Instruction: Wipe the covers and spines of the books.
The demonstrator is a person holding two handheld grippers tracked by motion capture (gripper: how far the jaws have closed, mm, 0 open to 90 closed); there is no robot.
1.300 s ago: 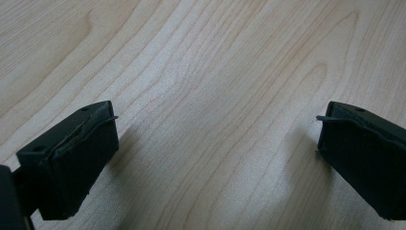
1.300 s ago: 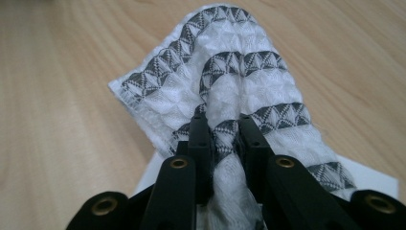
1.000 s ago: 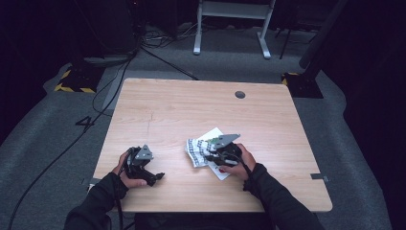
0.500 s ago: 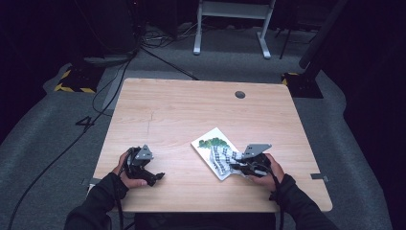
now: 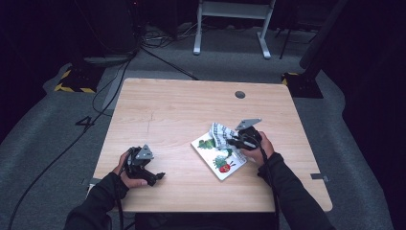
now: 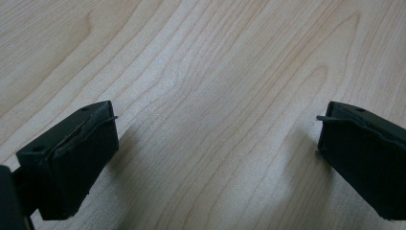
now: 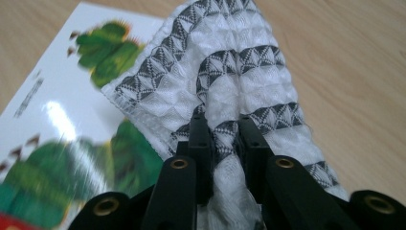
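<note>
Now right gripper (image 5: 235,142) clamped on cloth (image 5: 221,136), pinching fold, held low over book (image 5: 219,155) at table (image 5: 182,110) right; forearm angled in from bottom. Left gripper (image 5: 155,177) jaws apart, resting on table near front-left edge.

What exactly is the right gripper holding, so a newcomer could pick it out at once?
On the wooden table, look right of centre, where a glossy white picture book with green and red artwork lies flat. Draped over its far edge is a cloth, pinched in the right gripper. It alone is soft: white, waffle-textured, with dark triangle-patterned stripes.
</note>
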